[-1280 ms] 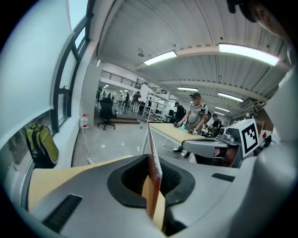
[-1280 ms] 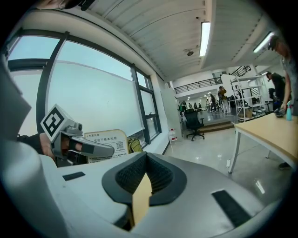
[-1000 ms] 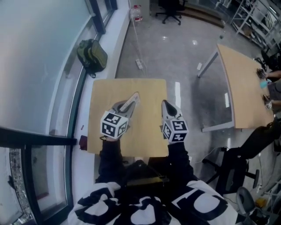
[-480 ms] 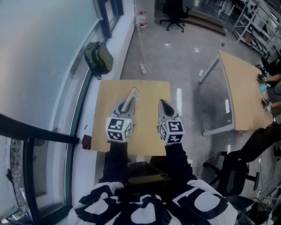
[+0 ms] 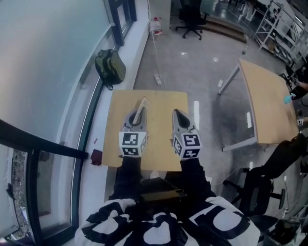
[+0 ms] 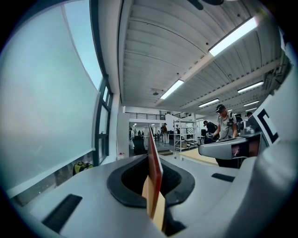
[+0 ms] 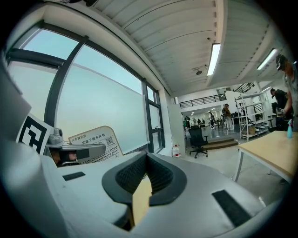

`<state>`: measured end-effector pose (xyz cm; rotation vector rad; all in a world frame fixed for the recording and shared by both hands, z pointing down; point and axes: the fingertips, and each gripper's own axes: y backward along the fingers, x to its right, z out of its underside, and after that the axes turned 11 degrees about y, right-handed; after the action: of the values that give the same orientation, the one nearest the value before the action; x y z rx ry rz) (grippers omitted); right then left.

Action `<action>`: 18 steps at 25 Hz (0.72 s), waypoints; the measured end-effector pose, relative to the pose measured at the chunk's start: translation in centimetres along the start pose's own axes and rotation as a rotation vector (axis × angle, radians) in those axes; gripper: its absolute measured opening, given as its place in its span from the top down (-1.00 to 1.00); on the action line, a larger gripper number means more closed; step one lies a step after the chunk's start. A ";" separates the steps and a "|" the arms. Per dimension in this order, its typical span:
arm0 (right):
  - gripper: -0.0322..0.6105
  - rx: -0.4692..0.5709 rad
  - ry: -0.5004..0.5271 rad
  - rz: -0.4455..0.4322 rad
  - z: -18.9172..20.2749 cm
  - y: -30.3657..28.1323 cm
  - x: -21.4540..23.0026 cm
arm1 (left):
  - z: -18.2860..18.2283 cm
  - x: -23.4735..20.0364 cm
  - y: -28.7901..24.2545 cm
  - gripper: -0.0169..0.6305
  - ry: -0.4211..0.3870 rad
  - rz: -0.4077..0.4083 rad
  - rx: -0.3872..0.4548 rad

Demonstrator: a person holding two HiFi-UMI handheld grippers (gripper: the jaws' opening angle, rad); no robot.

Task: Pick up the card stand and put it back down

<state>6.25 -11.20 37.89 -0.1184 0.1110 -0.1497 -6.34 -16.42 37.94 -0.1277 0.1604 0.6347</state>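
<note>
The card stand (image 5: 141, 106) is a thin pale sheet held above the small wooden table (image 5: 161, 101). My left gripper (image 5: 138, 115) is shut on it. In the left gripper view the card stand (image 6: 154, 169) stands edge-on, clamped between the jaws of the left gripper (image 6: 151, 158). From the right gripper view I see the card stand's (image 7: 93, 142) printed face rising behind the left gripper (image 7: 79, 151). My right gripper (image 5: 177, 114) hovers beside it to the right, shut and holding nothing. The pads of the right gripper (image 7: 146, 160) meet, and only table wood shows below them.
A green backpack (image 5: 110, 68) lies on the floor by the window wall at left. A second wooden table (image 5: 267, 103) stands to the right, an office chair (image 5: 190, 14) farther back. A small dark red object (image 5: 96, 156) sits on the floor left of my table.
The left gripper has turned from a slant to point straight away from me, swinging the card stand with it. The right gripper has barely moved.
</note>
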 end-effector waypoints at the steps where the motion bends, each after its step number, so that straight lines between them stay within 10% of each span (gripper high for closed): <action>1: 0.85 0.000 0.001 -0.001 0.0 0.0 -0.1 | -0.1 0.0 0.1 0.87 -0.003 0.002 0.003; 18: 0.85 -0.052 -0.019 -0.035 2.7 -1.2 -0.6 | 3.7 -0.7 -0.5 0.87 0.032 0.010 -0.062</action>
<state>5.81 -11.95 40.75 -0.1740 0.0936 -0.1806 -6.19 -16.62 41.69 -0.1974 0.1720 0.6485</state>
